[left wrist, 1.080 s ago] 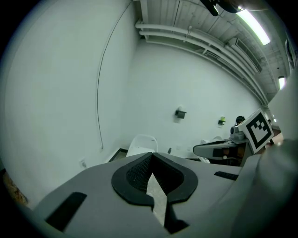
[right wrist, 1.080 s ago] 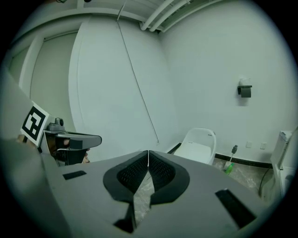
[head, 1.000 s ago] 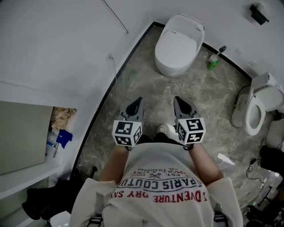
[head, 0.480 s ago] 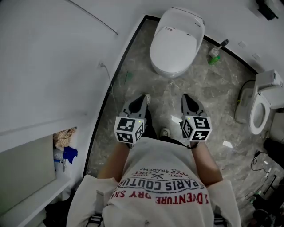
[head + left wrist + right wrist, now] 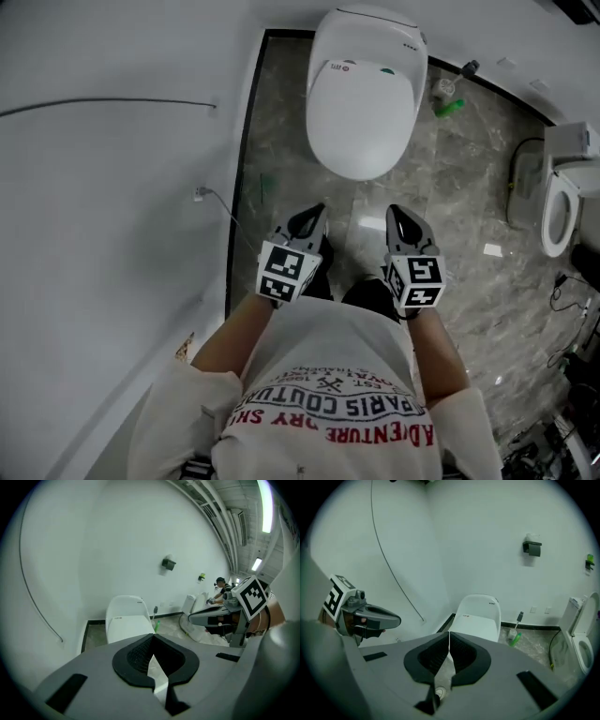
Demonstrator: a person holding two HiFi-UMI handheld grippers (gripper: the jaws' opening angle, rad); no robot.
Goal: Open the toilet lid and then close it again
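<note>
Gleaming oval white lid (image 5: 361,112) shut — grey veined stone floor (image 5: 459,187).

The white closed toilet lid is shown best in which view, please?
Head view: the white toilet lid shows whole from above. Both gripper views show it foreshortened, its near end cut off.

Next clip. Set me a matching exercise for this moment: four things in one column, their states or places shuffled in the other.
Things:
1. toilet in front
2. toilet at the right
3. green bottle
4. left claw

States or places:
A. shut, with nothing in it
B. lid up
C. on the floor by the wall
D. lid down

Pairs: 1-D, 2-B, 3-C, 4-A
</note>
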